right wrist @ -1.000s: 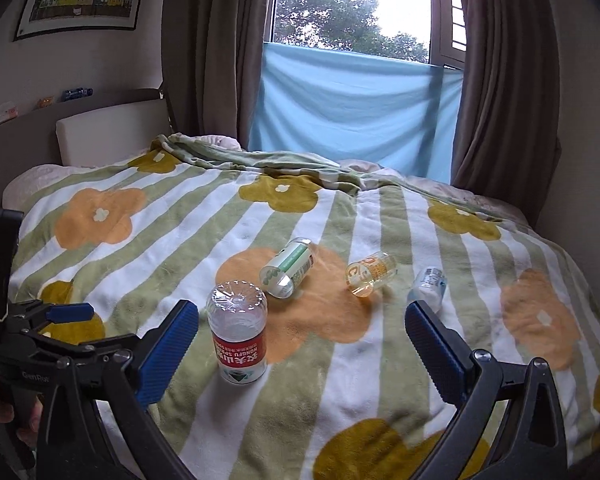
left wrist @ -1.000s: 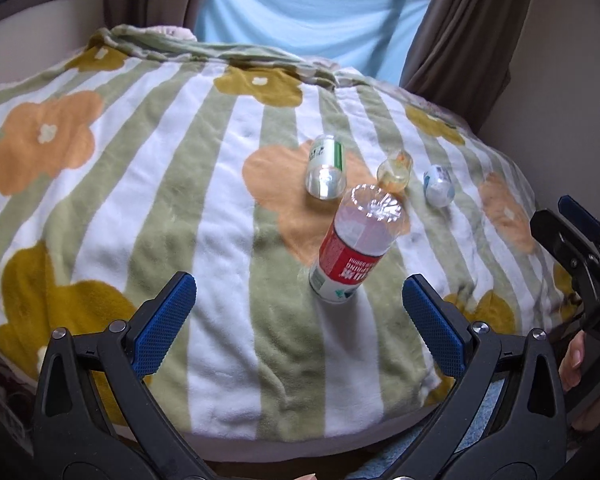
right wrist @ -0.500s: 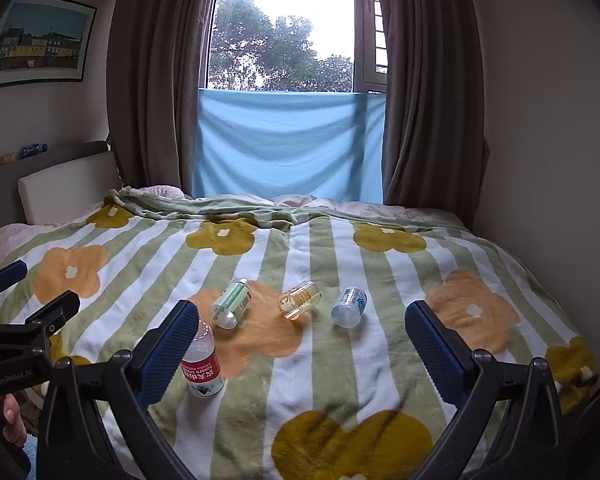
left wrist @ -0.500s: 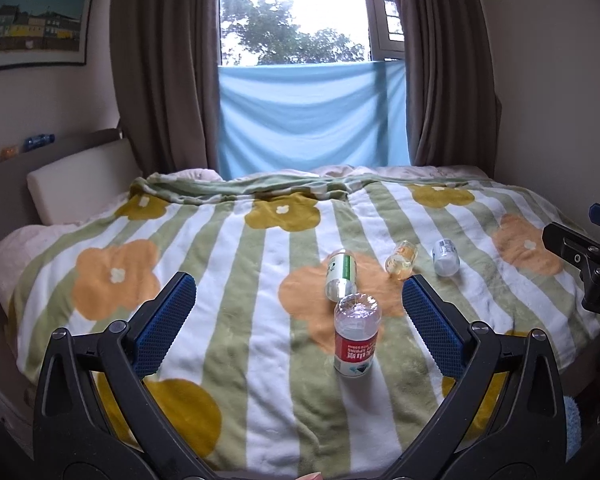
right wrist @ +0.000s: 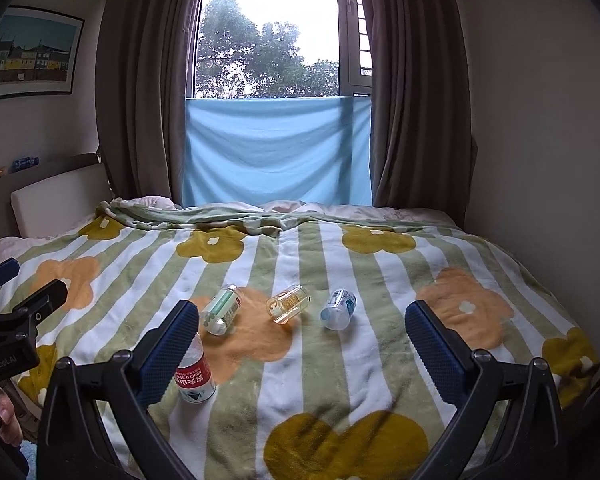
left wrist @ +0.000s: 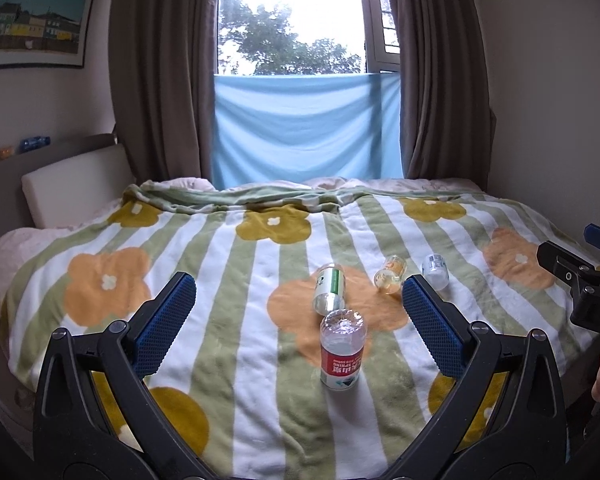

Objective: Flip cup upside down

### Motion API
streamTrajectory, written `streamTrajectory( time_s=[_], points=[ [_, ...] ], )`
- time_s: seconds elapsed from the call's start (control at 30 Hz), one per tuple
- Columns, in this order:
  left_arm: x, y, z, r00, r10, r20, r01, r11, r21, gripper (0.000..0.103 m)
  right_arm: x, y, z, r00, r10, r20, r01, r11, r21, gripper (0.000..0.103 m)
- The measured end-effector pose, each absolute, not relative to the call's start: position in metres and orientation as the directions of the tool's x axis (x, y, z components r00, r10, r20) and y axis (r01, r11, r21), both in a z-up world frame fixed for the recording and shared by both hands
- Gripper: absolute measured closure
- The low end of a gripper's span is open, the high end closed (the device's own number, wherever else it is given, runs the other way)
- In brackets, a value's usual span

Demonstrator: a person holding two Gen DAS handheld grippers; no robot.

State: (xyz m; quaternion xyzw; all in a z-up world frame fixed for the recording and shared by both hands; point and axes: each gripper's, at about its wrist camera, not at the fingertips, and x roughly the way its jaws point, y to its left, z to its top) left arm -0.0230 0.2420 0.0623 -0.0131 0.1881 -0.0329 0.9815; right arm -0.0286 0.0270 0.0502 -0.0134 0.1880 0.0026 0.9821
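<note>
A clear bottle with a red label [left wrist: 342,356] stands upside down on the flowered blanket [left wrist: 236,312]; it also shows in the right wrist view [right wrist: 194,376], partly behind my right gripper's left finger. Three clear bottles lie on their sides beyond it: a green-labelled one [left wrist: 329,288] [right wrist: 221,309], an amber one [left wrist: 390,280] [right wrist: 288,304] and a blue-labelled one [left wrist: 435,270] [right wrist: 339,309]. My left gripper [left wrist: 300,320] is open and empty, pulled back from the bottle. My right gripper [right wrist: 302,340] is open and empty too.
The bed fills the room up to a cream headboard [left wrist: 72,188] on the left. Brown curtains [left wrist: 160,80] and a blue cloth [left wrist: 306,128] hang at the window behind. A wall [left wrist: 560,120] stands close on the right.
Both grippers have drawn back and tilted up from the bed. The red-labelled bottle now looks smaller and farther off. The bottles have not moved.
</note>
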Motion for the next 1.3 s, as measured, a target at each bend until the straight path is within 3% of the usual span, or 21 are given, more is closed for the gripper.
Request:
streamTrajectory(
  time_s=[1.3],
  points=[
    [-0.0291, 0.2393, 0.0675, 0.932, -0.092, -0.351, 0.065, 0.994, -0.089, 0.000, -0.0285, 0.0230, 0.0519, 0.931, -0.003, -0.366, -0.004, 1.000, -0.019, 0.000]
  ],
)
